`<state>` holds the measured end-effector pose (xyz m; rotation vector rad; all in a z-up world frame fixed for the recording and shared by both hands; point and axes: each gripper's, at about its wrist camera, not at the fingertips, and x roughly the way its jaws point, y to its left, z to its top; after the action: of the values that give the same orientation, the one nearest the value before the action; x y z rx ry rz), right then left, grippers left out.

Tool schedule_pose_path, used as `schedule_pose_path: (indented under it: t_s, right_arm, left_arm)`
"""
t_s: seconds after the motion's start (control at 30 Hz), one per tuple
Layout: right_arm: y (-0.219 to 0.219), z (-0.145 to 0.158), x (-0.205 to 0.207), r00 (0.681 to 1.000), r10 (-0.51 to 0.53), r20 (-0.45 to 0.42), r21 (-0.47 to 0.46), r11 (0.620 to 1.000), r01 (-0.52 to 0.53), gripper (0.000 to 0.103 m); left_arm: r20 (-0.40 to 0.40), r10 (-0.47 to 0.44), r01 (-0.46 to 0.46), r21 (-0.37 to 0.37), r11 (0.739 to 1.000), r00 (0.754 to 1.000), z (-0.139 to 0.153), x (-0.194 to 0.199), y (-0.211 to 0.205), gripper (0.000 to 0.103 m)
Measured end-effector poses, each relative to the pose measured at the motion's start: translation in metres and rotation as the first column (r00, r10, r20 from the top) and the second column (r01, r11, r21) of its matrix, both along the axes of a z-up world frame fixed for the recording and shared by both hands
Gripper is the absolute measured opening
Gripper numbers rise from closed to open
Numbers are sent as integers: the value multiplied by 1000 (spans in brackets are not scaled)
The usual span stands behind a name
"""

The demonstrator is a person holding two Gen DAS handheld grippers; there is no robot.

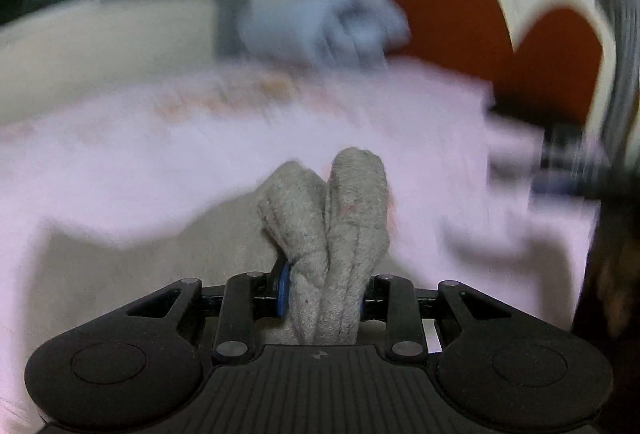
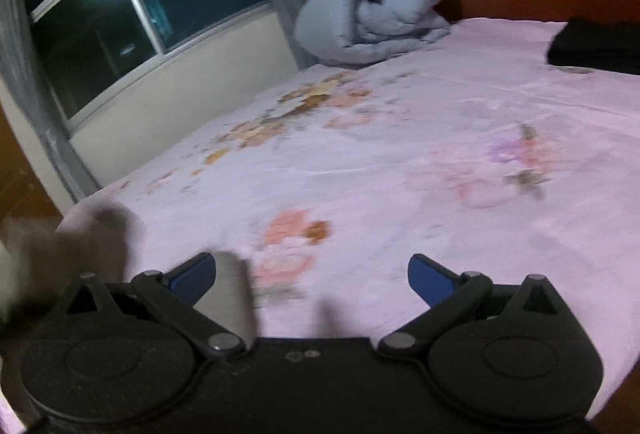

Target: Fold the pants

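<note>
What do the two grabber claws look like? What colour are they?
Both are black plastic. The left gripper has a ridged black body, two round discs at the sides and flat link bars joined by silver pins, with blue pads at the tips. The right gripper looks the same kind: round black discs, silver pins and bright blue fingertips. No cables or sleeves show.

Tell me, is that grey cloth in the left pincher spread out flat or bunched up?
Bunched up. The grey cloth sticks out of the left gripper as two thick gathered rolls pinched together, not a flat sheet.
</note>
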<state>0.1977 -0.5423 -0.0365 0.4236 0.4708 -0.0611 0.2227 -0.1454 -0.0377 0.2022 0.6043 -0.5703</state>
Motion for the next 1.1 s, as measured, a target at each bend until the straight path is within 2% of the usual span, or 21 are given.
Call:
schedule_pose_path:
  t_s: [0.07, 0.1, 0.27, 0.3, 0.37, 0.43, 0.47, 0.5, 0.53, 0.6, 0.63, 0.7, 0.77, 0.83, 0.87, 0.93, 0.97, 1.0, 1.03, 1.07, 1.1]
  right_arm:
    - [-19, -8, -2, 999, -35, -15, 50, 998, 35, 97]
    - [-28, -11, -2, 999, -37, -18, 89, 995, 39, 97]
    - [-41, -16, -2, 999, -35, -12, 118, 992, 36, 97]
    - [-41, -16, -4, 1000, -30, -5, 125, 992, 31, 97]
    - [-41, -16, -4, 1000, -21, -2, 139, 990, 21, 97]
    - [-42, -17, -3, 1000, -16, -10, 146, 989, 17, 97]
    - [-42, -15, -4, 1000, -14, -10, 148, 989, 15, 97]
    - [-43, -15, -5, 1000, -13, -10, 152, 988, 15, 97]
    - [-46, -15, -6, 1000, -14, -10, 157, 987, 16, 97]
    - [-49, -14, -10, 1000, -23, -4, 165, 986, 23, 97]
    - [-50, -13, -12, 1000, -25, 1, 167, 986, 24, 97]
    - [-46, -9, -15, 1000, -1, 21, 162, 987, -3, 97]
    - [-29, -2, -16, 995, 87, 55, 134, 987, -94, 97]
    - [-5, 5, -13, 968, 229, 100, 128, 962, -240, 97]
    - [11, 9, -10, 944, 307, 121, 124, 939, -321, 97]
    - [46, 18, -2, 888, 434, 150, 100, 887, -451, 94]
    - [62, 21, 2, 871, 470, 144, 78, 872, -483, 88]
    - [81, 26, 7, 849, 513, 126, 44, 852, -521, 71]
    - [97, 29, 13, 832, 545, 101, 12, 836, -549, 58]
    - [113, 31, 19, 820, 569, 65, -19, 822, -569, 42]
    - [126, 31, 26, 808, 588, 28, -33, 809, -587, 37]
  left_arm:
    - [92, -2, -7, 92, 996, 996, -21, -21, -21, 30]
    - [108, 18, -29, 94, 995, 994, -22, -28, -24, 30]
    - [234, 51, -77, 104, 992, 971, 17, -35, -27, 30]
    - [227, 52, -76, 102, 992, 972, 21, -31, -29, 30]
    - [169, 36, -61, 148, 987, 985, 14, -18, -37, 30]
    - [92, 21, -37, 167, 985, 996, -7, -17, -40, 35]
    - [112, 24, -43, 163, 986, 993, -13, -25, -39, 38]
    - [134, 36, -58, 162, 985, 990, -13, -34, -38, 54]
    - [134, 58, -79, 155, 985, 989, -9, -42, -35, 83]
    - [162, 90, -111, 123, 986, 983, 4, -59, -23, 103]
    - [188, 95, -113, 90, 989, 978, 12, -69, -13, 103]
    - [189, 128, -142, 64, 988, 974, 20, -80, 6, 103]
    - [194, 195, -204, 23, 979, 961, 31, -89, 35, 103]
    - [141, 321, -317, -48, 947, 937, 39, -89, 71, 103]
    - [107, 377, -370, -81, 925, 920, 39, -89, 91, 103]
    - [25, 512, -502, -155, 851, 859, 39, -89, 134, 103]
    - [-18, 563, -557, -181, 811, 826, 38, -92, 155, 103]
    - [-52, 597, -594, -204, 778, 800, 35, -95, 173, 103]
    - [-74, 620, -619, -224, 753, 781, 34, -99, 189, 103]
    - [-85, 635, -635, -237, 735, 768, 33, -100, 198, 103]
    - [-95, 648, -648, -249, 719, 756, 33, -104, 207, 103]
